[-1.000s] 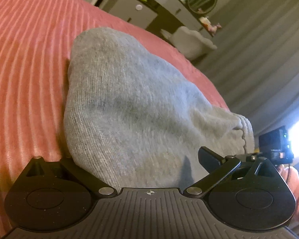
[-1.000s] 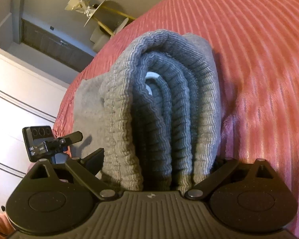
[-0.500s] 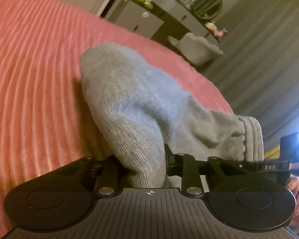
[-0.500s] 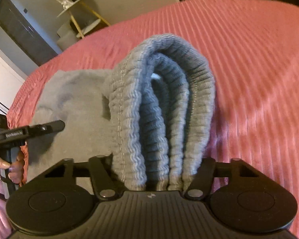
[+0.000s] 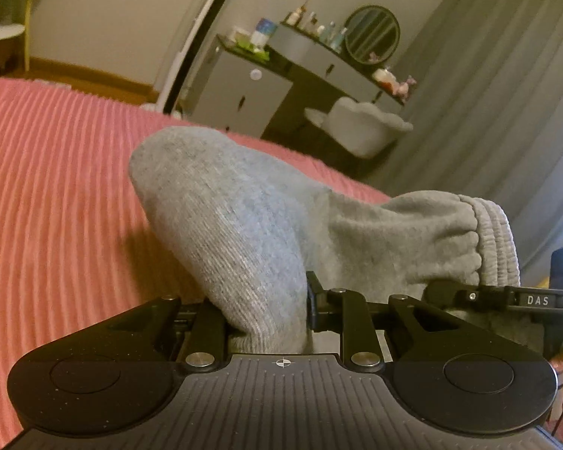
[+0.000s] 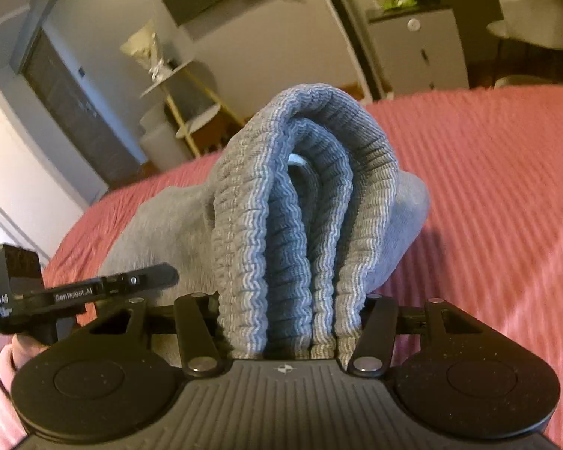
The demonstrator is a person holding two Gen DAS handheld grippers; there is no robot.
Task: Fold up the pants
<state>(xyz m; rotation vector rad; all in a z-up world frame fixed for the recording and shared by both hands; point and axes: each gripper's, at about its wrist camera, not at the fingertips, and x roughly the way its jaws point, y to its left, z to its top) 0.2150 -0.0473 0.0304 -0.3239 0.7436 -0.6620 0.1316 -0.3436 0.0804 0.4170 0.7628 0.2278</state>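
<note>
The grey sweatpants (image 5: 244,232) lie on the pink bed (image 5: 56,187). The left hand-held gripper (image 5: 268,315) pinches a fold at centre frame; the right hand-held gripper (image 6: 291,322), half closed, clamps the stacked waistband (image 6: 296,225) so both ends lift together.

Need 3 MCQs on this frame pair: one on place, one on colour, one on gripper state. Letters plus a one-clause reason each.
1. Where is the round mirror?
A. on the dresser by the curtain
B. on the bed
C. on the floor

2. What colour is the bedspread?
A. blue
B. pink-red
C. white

3. What is the right gripper doing?
A. hanging open over bare bedspread
B. holding a bottle
C. clamped on the pants' ribbed waistband

Answers:
1 A, the mirror stands on the dark dresser top, next to the grey curtain.
2 B, ribbed pink-red fabric fills both views.
3 C, stacked waistband layers sit pinched between its fingers.
</note>
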